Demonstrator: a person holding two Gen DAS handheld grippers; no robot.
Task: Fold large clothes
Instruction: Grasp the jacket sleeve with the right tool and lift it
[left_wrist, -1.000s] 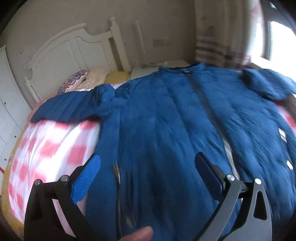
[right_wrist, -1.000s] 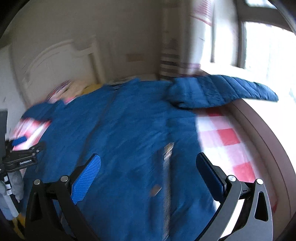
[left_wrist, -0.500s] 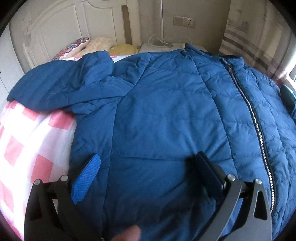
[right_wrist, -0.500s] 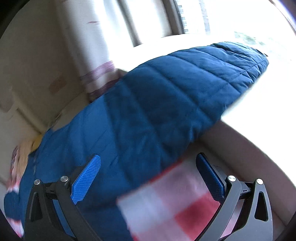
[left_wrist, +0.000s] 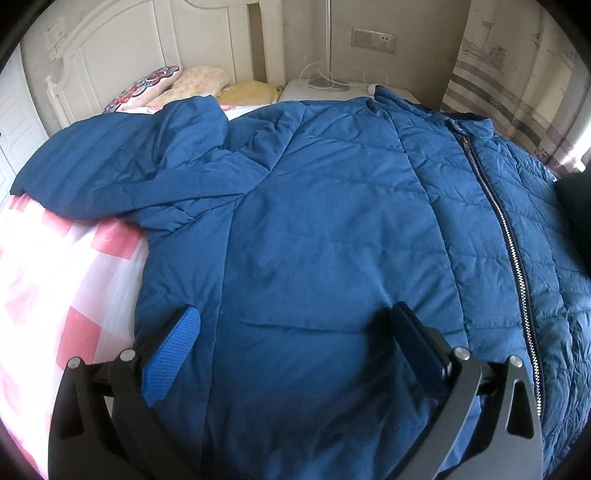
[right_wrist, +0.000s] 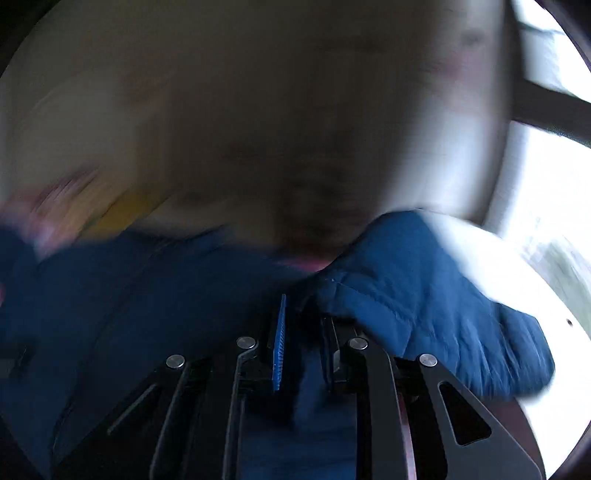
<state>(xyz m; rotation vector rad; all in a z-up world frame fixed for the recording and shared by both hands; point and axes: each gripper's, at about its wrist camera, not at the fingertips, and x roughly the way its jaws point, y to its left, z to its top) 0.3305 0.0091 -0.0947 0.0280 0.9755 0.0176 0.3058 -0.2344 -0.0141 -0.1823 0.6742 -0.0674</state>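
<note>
On the bed, left gripper (left_wrist: 295, 332) gapes over jacket (left_wrist: 332, 221); right gripper (right_wrist: 301, 332) pinches its sleeve (right_wrist: 424, 295)

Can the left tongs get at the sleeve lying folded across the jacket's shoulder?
Probably yes: the left tongs are open above the jacket, and nothing lies between them and the sleeve.

My left gripper (left_wrist: 295, 332) is spread wide, fingers angled outward, blue pad (left_wrist: 173, 354) on the left finger facing inward, dark finger on the right. It hovers low with nothing between the fingers. My right gripper (right_wrist: 301, 336) is nearly closed, fingers close to parallel with a narrow gap, and blue fabric sits in that gap. The right wrist view is motion-blurred, so the contact at the fingertips is hard to read.
</note>
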